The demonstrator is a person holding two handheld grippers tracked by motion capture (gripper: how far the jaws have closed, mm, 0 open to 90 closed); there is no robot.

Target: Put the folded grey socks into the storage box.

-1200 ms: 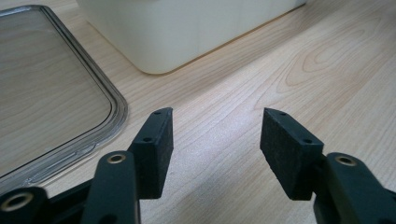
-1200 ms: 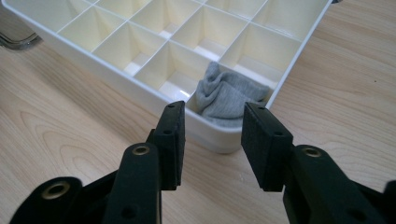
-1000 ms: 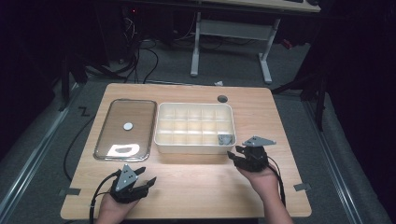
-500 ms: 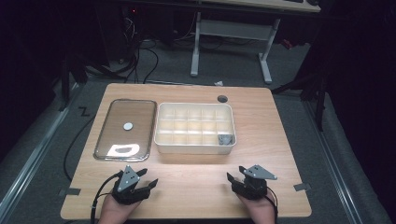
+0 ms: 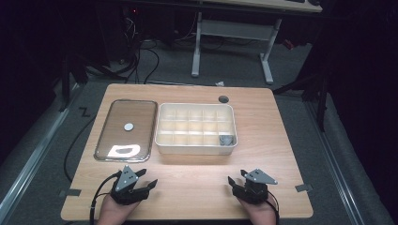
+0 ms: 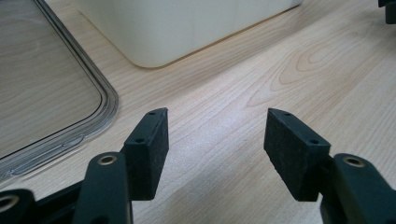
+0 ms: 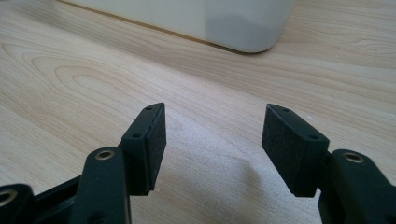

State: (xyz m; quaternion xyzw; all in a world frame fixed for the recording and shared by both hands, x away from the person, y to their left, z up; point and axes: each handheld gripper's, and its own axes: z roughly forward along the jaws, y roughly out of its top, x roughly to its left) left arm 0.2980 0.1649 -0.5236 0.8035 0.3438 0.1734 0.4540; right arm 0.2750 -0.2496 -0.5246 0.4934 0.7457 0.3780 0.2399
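Note:
A white compartment box [image 5: 195, 147] stands mid-table, with a small grey object [image 5: 226, 139] in its near right compartment. My left gripper [image 5: 146, 178] rests near the table's front left, open, with bare wood between its pads [image 6: 215, 135]. My right gripper [image 5: 237, 178] sits near the front right, in front of the box's right corner [image 7: 210, 18]. Its jaws have just been opening and now stand wide [image 7: 212, 130], with nothing between them.
A clear rectangular lid [image 5: 105, 136] lies left of the box, with a small white disc [image 5: 128, 126] at its middle; its rim [image 6: 105, 100] is close to my left gripper. A dark round hole [image 5: 224, 99] is in the tabletop behind the box.
My right gripper has drawn back from the box's near right corner toward the table's front edge and sunk lower. The left gripper has stayed put.

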